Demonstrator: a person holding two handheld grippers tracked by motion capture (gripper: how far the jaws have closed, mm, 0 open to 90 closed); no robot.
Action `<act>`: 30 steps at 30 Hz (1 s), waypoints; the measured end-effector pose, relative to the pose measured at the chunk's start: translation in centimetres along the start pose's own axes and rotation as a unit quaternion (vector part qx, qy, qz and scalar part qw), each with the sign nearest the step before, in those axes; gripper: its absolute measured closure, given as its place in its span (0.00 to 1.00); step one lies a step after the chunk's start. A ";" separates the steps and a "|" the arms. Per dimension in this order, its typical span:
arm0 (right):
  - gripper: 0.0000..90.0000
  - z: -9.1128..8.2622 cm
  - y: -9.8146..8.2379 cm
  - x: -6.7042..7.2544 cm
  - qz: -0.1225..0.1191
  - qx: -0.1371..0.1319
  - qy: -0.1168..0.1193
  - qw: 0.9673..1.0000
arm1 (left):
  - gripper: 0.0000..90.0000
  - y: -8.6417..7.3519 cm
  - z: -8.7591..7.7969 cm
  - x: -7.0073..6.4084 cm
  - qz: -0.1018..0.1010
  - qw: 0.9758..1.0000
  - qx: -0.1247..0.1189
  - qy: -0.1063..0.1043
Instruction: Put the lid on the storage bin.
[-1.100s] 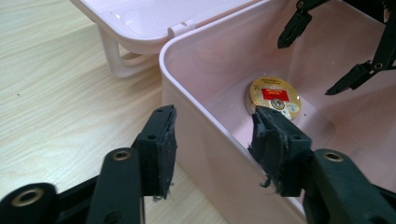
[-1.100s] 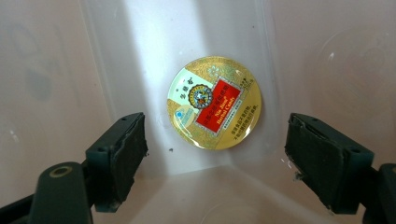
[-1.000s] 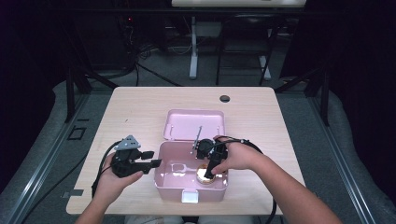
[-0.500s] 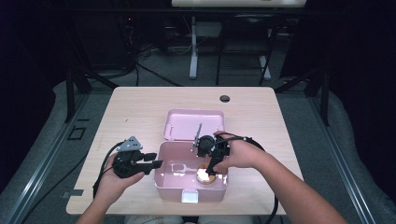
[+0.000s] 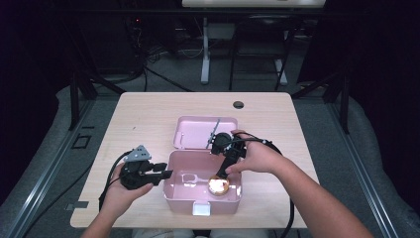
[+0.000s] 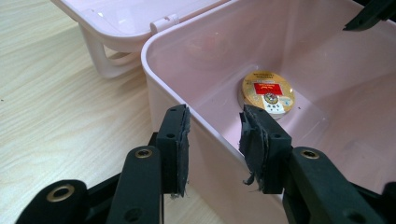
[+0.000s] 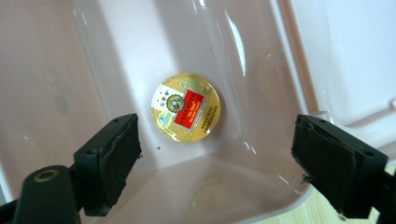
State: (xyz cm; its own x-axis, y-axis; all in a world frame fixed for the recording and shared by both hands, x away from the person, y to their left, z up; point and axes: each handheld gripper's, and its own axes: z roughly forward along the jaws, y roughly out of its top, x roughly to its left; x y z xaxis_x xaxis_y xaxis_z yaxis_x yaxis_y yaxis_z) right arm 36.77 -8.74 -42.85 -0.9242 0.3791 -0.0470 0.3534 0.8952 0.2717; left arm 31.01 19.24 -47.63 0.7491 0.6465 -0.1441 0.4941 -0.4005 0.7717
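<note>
One small round gold tin (image 7: 186,107), light, rigid and slippery, lies flat in the pink plastic box (image 5: 178,196); grip its rim. Right gripper (image 7: 217,154) spread and empty, jaws just opening; left gripper (image 6: 215,140) straddles the box wall, jaws closing, not yet pressing.

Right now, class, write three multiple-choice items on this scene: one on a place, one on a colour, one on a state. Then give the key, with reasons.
1. Where is the round gold tin?
A. on the table beside the box
B. on the floor of the pink box
C. in the open lid

2. What colour is the box?
A. pink
B. blue
C. green

3. How stands the right gripper?
A. shut on the tin
B. shut on the box wall
C. open, above the tin

Key: B, the tin lies flat inside the box; A, walls and lid are pink; C, its jaws, which have just been opening, stand wide apart with the tin lying untouched below.
</note>
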 end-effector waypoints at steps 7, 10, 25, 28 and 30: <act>0.16 -1.0 0.1 -0.5 -0.002 -0.015 -0.023 1.000 | 0.68 -0.1 0.0 0.0 -0.003 1.000 -0.002 -0.003; 0.17 -1.3 0.1 -1.0 0.008 -0.021 -0.025 0.999 | 0.69 -0.1 0.0 0.0 -0.005 1.000 -0.003 -0.003; 0.32 -1.2 0.0 -2.9 0.064 -0.040 -0.041 0.996 | 0.69 -0.2 0.0 0.0 -0.008 1.000 -0.006 0.000; 0.36 -1.2 -0.3 -3.4 0.091 -0.065 -0.050 0.992 | 0.69 -0.2 0.1 -0.1 -0.009 1.000 -0.008 0.000; 0.39 -1.1 -0.5 -3.8 0.114 -0.077 -0.053 0.989 | 0.69 -0.2 0.1 -0.1 -0.009 1.000 -0.008 0.001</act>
State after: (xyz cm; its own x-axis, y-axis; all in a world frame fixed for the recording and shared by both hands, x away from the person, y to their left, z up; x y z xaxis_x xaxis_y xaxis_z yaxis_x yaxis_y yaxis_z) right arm 39.95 -10.93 -41.73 -0.7996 0.5970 -0.0657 0.5171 0.7399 0.4303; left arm 30.88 19.22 -47.83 0.7391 0.6549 -0.1578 0.5006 -0.3772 0.7792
